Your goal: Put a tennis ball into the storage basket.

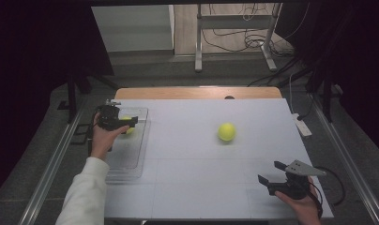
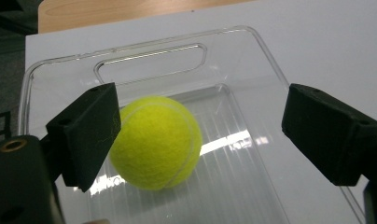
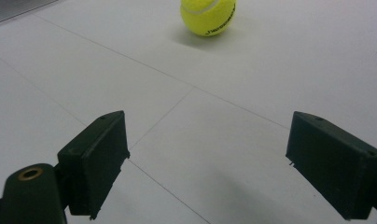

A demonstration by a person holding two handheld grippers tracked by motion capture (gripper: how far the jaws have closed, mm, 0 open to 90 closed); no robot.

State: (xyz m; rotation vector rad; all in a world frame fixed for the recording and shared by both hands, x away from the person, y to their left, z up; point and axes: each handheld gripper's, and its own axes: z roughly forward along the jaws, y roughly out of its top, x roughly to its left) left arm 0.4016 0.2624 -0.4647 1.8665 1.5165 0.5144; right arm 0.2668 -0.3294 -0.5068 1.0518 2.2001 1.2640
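Observation:
A yellow tennis ball (image 2: 154, 142) lies in a clear plastic tray (image 2: 252, 33) at the table's left. My left gripper (image 2: 200, 128) hangs over it, open wide. Its left jaw is right beside the ball and its right jaw stands well apart. From above, the same ball (image 1: 130, 131) peeks out from under the left gripper (image 1: 126, 123) in the tray (image 1: 129, 159). A second tennis ball (image 1: 226, 131) rests on the white table, right of centre. My right gripper (image 1: 269, 171) is open near the front right edge, aimed at that ball (image 3: 208, 16), with nothing between the jaws (image 3: 207, 158).
The white table top (image 1: 197, 178) sits over a wooden one, whose strip shows at the far edge. A white power strip (image 1: 302, 125) lies off the right side. Metal frame legs and cables stand on the floor beyond.

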